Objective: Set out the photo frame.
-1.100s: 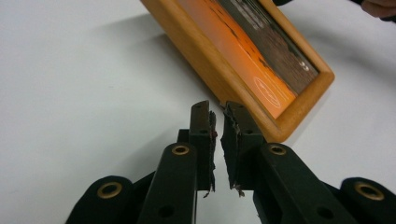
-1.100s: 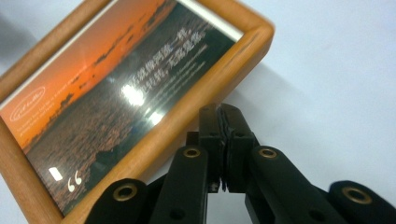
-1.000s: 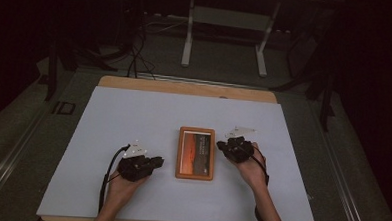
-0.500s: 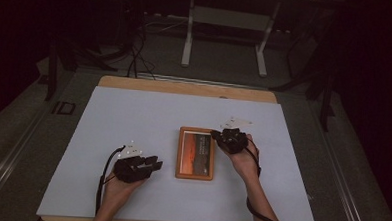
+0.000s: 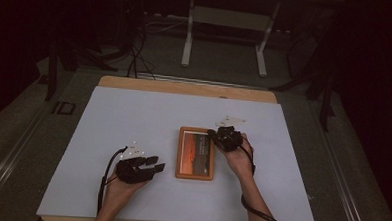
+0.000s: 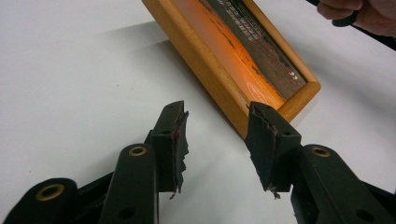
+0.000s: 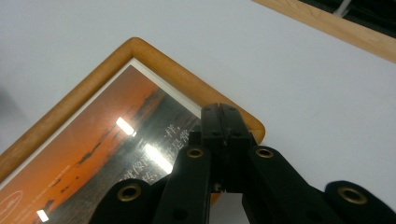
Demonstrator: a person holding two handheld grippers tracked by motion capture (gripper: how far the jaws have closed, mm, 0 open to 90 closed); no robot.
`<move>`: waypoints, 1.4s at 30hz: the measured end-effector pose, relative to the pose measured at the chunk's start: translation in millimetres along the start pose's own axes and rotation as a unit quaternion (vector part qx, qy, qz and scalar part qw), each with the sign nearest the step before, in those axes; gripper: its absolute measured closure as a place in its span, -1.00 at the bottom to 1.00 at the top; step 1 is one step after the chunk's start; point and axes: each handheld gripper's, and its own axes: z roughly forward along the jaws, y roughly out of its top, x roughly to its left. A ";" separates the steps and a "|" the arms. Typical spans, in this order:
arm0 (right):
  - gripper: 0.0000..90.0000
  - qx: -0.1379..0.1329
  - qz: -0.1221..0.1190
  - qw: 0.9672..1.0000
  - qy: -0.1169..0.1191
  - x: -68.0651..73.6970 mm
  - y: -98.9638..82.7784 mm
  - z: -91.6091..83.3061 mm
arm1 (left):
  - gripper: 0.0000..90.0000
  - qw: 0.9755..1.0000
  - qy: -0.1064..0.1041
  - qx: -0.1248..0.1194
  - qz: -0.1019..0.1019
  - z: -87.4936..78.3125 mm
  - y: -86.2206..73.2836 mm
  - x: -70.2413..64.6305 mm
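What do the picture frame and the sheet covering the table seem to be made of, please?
The picture frame looks like light varnished wood, smooth with rounded edges; its glossy front, probably glass or clear plastic, mirrors ceiling lights. The sheet looks like matte white paper or plastic, flat and without glare.

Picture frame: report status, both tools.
Left tool open, jaws just widened, nothing between them, beside the picture frame near its corner. Right tool shut, tips over the frame's far corner. Frame flat on white table cover. Nothing in the way.

White table cover [image 5: 133,118], wooden table edge [image 5: 185,86], metal stand [image 5: 228,22] behind.
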 end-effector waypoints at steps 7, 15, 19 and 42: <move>1.00 -0.001 0.004 1.000 0.000 -0.3 -0.9 4.7 | 0.26 1.000 -0.001 0.004 -0.002 1.4 -0.1 -1.0; 1.00 -0.002 0.016 1.000 -0.003 -4.4 -0.5 6.5 | 0.25 1.000 0.002 -0.001 -0.009 -0.5 0.1 -0.5; 1.00 0.001 0.028 1.000 -0.008 -11.8 -5.9 7.2 | 0.24 1.000 0.001 -0.004 -0.017 -1.5 0.4 0.5; 1.00 0.028 0.090 0.996 -0.008 -32.7 -24.4 16.0 | 0.06 1.000 -0.015 0.004 -0.018 6.6 10.7 -15.2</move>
